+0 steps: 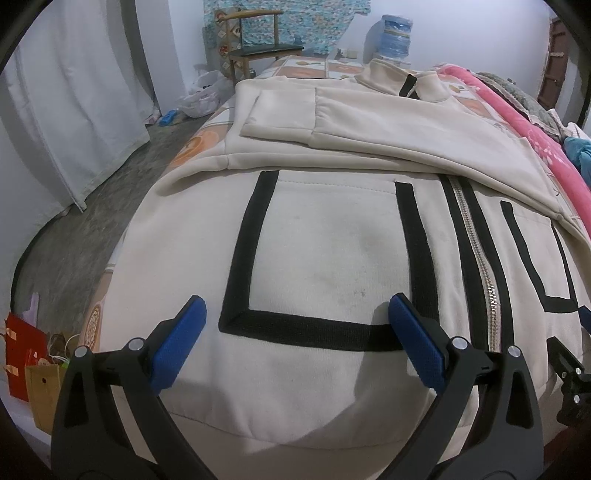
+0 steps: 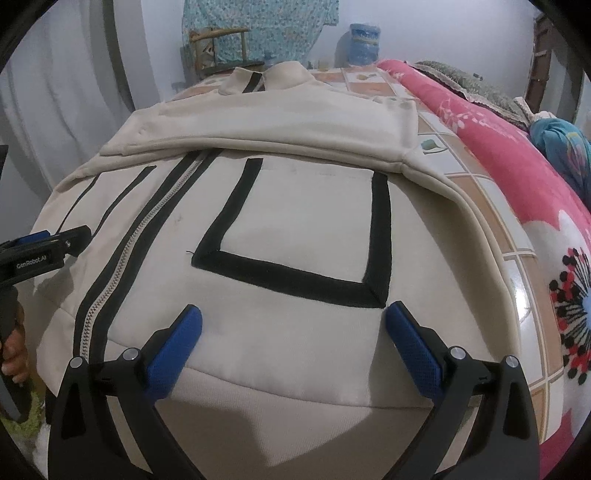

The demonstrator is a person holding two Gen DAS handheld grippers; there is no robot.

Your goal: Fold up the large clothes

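Cream zip jacket [image 1: 325,258] spread front-up on a tile-patterned bed [image 2: 480,192], both sleeves already folded across its chest.

The left gripper [image 1: 297,317] hovers spread wide above the left black-trimmed pocket [image 1: 325,251], grasping nothing; the right gripper [image 2: 293,319] hangs likewise unclenched over the right pocket [image 2: 306,221], just above the hem band [image 2: 295,406]. The zipper [image 1: 476,251] runs between them. A rolled pink floral blanket [image 2: 509,155] crowds the bed's right edge, a blue cloth [image 2: 561,147] beyond it. Left of the bed, bare grey floor [image 1: 92,221] gives room, with a red paper bag [image 1: 22,354] and a brown one [image 1: 44,391] near the corner; what they hold cannot be seen. Beyond the collar [image 1: 402,79] stand a wooden chair [image 1: 258,40] and a water bottle [image 1: 395,35].
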